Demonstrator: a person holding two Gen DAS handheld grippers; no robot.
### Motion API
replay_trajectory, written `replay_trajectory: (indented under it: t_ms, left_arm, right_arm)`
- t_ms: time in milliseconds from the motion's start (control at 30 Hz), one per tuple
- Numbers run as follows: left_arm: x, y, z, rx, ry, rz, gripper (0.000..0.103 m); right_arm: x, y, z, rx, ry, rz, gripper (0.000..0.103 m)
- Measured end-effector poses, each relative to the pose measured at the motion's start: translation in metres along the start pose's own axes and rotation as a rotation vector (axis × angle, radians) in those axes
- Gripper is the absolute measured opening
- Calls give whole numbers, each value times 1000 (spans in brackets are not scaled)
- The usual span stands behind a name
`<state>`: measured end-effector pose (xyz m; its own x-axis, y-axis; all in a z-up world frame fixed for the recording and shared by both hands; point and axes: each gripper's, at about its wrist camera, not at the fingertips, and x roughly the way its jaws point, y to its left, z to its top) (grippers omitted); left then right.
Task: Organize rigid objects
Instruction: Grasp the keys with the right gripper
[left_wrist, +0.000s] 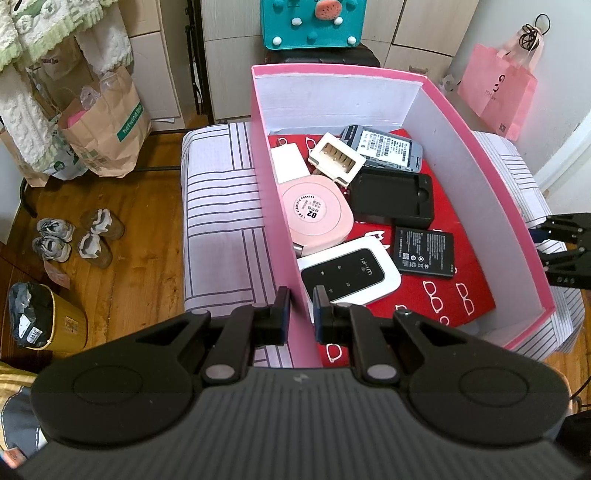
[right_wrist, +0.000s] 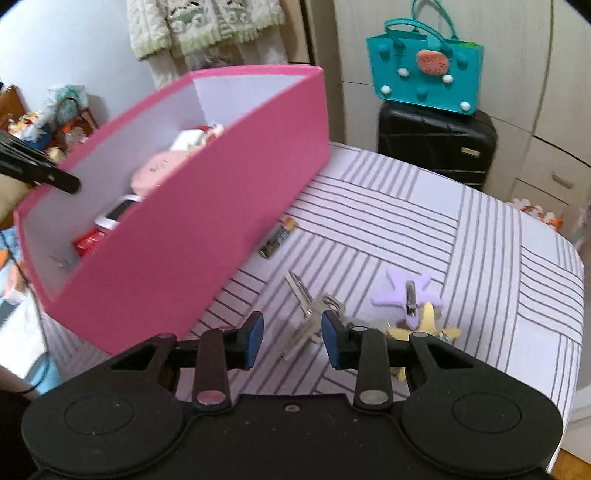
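Observation:
A pink box (left_wrist: 271, 206) stands on a striped table. My left gripper (left_wrist: 301, 306) is shut on the box's near left wall. Inside lie a white Wi-Fi router (left_wrist: 349, 275), a round pink case (left_wrist: 314, 214), a black charger cradle (left_wrist: 393, 197), a black battery (left_wrist: 423, 251), a grey battery (left_wrist: 388, 147) and a beige plug (left_wrist: 338, 157). In the right wrist view the box (right_wrist: 207, 229) sits at left. My right gripper (right_wrist: 291, 338) is open just above a bunch of keys (right_wrist: 308, 317) with purple (right_wrist: 402, 291) and yellow (right_wrist: 424, 325) star tags. A loose AA battery (right_wrist: 279, 236) lies beside the box.
A teal bag (right_wrist: 424, 70) sits on a black suitcase (right_wrist: 436, 147) beyond the table. Paper bags (left_wrist: 107, 125), shoes (left_wrist: 74, 236) and a yellow bin (left_wrist: 48, 317) stand on the wooden floor at left. A pink paper bag (left_wrist: 498, 88) hangs at right.

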<state>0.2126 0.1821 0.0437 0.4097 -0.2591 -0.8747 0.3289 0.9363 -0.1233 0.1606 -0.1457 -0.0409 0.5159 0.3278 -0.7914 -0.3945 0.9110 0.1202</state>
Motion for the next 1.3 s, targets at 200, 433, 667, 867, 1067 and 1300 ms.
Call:
replay_trajectory:
  t_ms: [200,433,667,867,1067,1300]
  left_arm:
    - [0,0,0,-1,0,0,12]
    - [0,-1,0,0,1,-1,12]
    - [0,-1,0,-1,1,-2,12]
    - [1,-1,0,1,3,-1,12]
    - [1,-3,1,16,5,3,12]
    - [2,-6,5,35,21,6,12]
  right_arm:
    - [19,4,-1,-56,-26,-64,41]
    - [14,7,7,-45,-59,-57,18]
    - [4,-2,22,29,-73,-8,11]
    - [-17,-1,38,57,-109,55,11]
    - [-63,16,69,-4,-228,67,11]
    - [-61,52,95,-65,-168,300,12]
